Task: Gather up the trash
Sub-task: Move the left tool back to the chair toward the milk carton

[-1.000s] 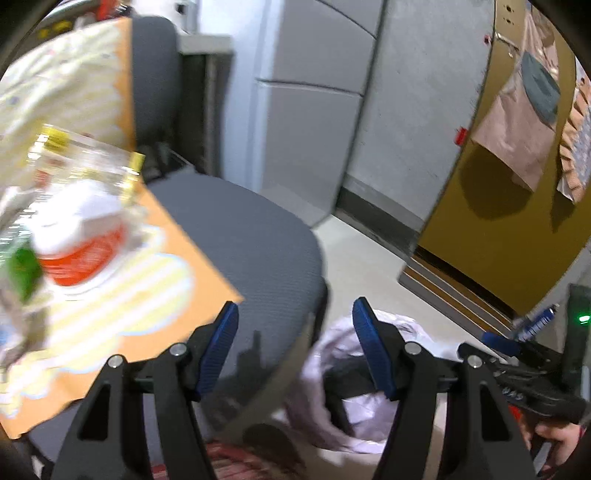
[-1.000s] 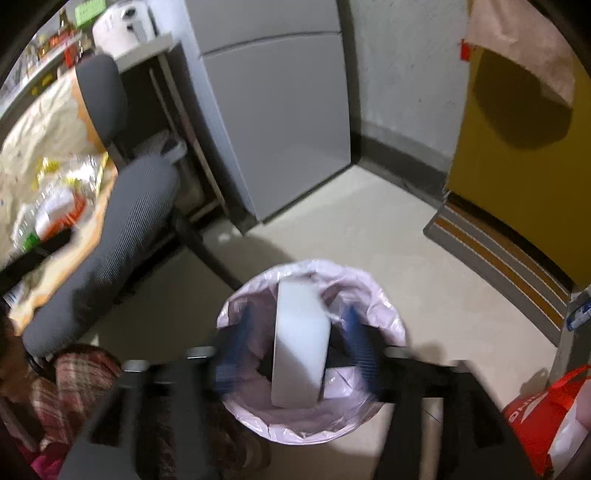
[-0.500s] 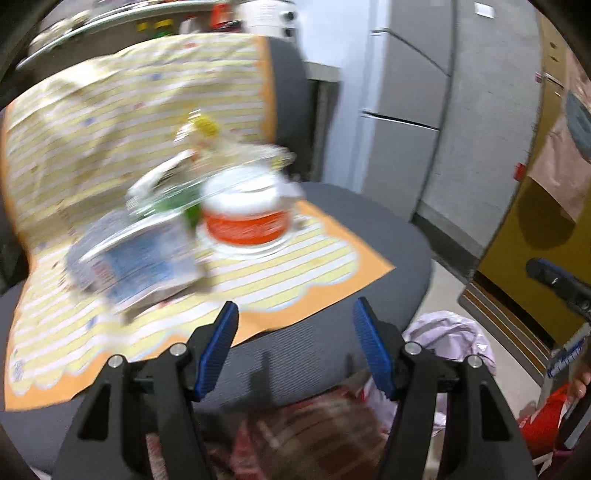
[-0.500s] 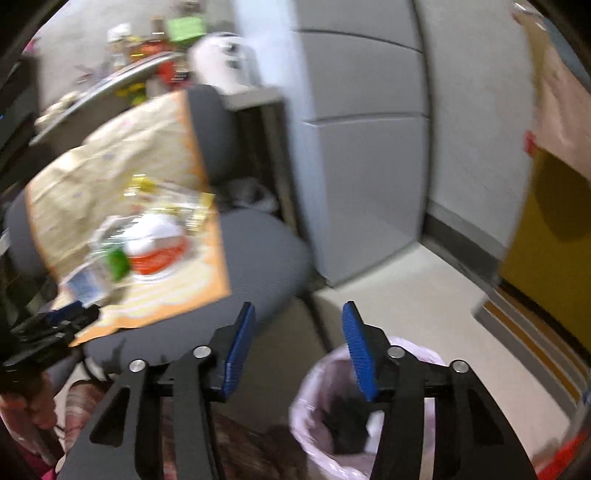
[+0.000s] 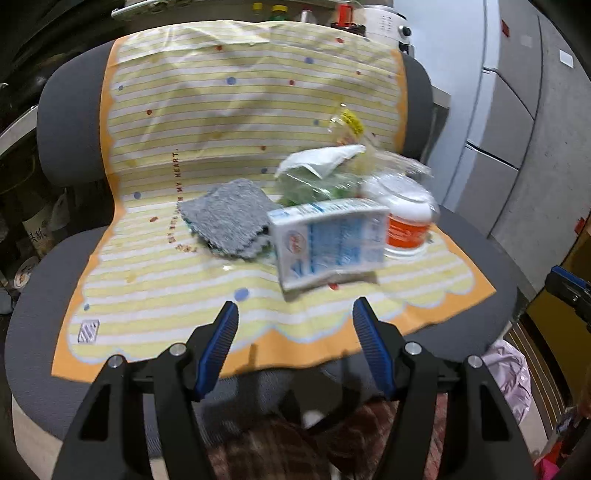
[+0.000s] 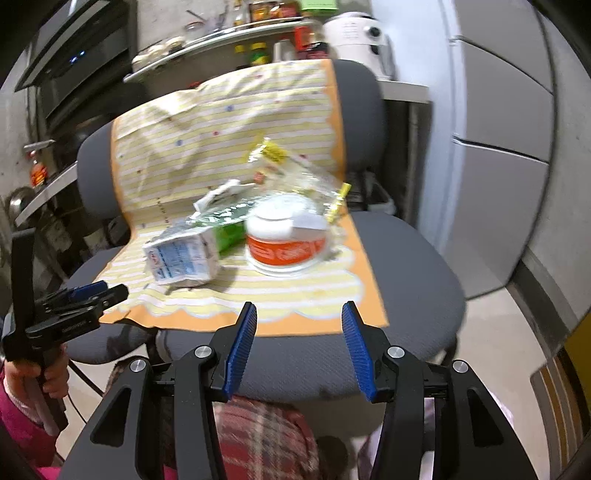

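Trash lies in a pile on a striped yellow cloth (image 5: 192, 266) over a grey office chair (image 6: 413, 266). The pile holds a white-and-blue milk carton (image 5: 328, 243) (image 6: 183, 258), an orange-and-white tub (image 5: 406, 229) (image 6: 286, 240), a green wrapper (image 5: 317, 181) (image 6: 229, 225) and a clear crinkled wrapper (image 5: 351, 125) (image 6: 280, 162). My left gripper (image 5: 295, 314) hovers open and empty before the carton, short of it. My right gripper (image 6: 299, 314) stands open and empty over the seat's front edge, facing the tub. The left gripper (image 6: 107, 291) shows at the right view's left edge.
A grey rag (image 5: 225, 218) lies left of the carton. A bin with a pink liner (image 5: 509, 373) stands on the floor right of the chair. Grey cabinets (image 6: 498, 184) rise behind, and a cluttered shelf (image 6: 221, 33) runs along the back. A person's plaid-clad legs (image 6: 266, 439) are below.
Both grippers swung away from the bin toward the chair. The white item that stood between the right fingers over the bin is gone, and those fingers are empty.
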Tool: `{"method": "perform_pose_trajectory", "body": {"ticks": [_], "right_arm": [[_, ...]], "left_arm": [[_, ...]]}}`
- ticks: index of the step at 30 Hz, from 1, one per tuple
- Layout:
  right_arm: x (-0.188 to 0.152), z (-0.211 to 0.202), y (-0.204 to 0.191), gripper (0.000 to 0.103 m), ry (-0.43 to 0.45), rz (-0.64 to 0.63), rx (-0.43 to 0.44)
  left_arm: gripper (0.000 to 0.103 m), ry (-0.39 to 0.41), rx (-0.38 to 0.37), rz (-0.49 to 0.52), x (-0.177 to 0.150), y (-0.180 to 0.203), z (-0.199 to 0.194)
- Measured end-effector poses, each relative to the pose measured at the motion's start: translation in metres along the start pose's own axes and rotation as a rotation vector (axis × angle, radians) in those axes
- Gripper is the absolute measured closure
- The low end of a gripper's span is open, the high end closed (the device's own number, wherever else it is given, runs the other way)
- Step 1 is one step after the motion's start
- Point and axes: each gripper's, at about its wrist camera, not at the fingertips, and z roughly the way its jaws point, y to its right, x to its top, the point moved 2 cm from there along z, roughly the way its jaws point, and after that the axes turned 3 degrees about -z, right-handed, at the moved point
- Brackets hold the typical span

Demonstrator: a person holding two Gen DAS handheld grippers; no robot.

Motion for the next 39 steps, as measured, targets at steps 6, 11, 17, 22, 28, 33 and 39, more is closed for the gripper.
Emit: {"method": "perform_pose_trajectory", "body": {"ticks": [6, 11, 17, 22, 28, 33, 39], "right_arm": [[0.003, 0.022, -0.011, 0.043, -0.047, -0.032, 0.029], [-0.002, 0.033, -0.013, 0.039, -0.080, -0.047, -0.004], [-0.001, 0.038, -0.007, 0.038, -0.092, -0.019, -0.021], [-0.002, 0.041, -0.002, 0.038, -0.098, -0.009, -0.033], [-0.006, 0.040, 0.000, 0.038, -0.101, -0.002, -0.043], [-0.008, 0.037, 0.003, 0.038, -0.097, 0.002, -0.049], [-0.010, 0.036, 0.007, 0.038, -0.101, 0.012, -0.055]], "left_arm": [[0.027, -0.011, 0.024, 0.057, 0.025, -0.008, 0.036], [0.026, -0.016, 0.040, 0.075, 0.035, -0.007, 0.056], [0.026, -0.042, -0.007, 0.102, 0.038, 0.001, 0.076], [0.026, -0.051, -0.034, 0.123, 0.036, 0.009, 0.083], [0.026, -0.045, -0.040, 0.145, 0.034, 0.019, 0.082], [0.026, -0.045, -0.037, 0.152, 0.034, 0.023, 0.083], [0.026, -0.043, -0.024, 0.158, 0.034, 0.025, 0.084]]}}
